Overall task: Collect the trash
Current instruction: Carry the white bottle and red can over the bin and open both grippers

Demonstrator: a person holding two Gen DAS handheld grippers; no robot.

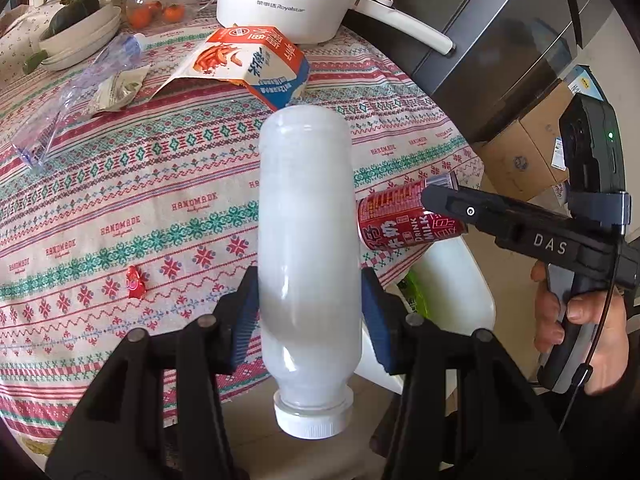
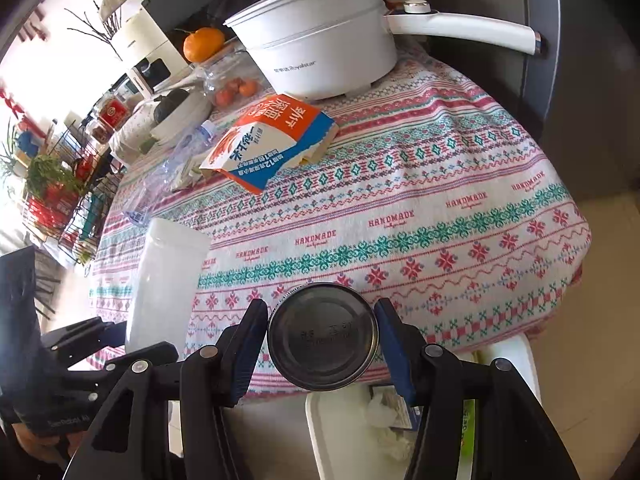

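Two tongs clench trash: left tongs a frosted plastic bottle, right tongs a round metal can.

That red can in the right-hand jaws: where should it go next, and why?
Probably a short move further off the table's edge, to hang over the white bin below, then let go. The red can is clamped in the right gripper near the table edge, and the bin, already holding crumpled paper, sits just beneath. The left gripper holds a white bottle for the same trip.
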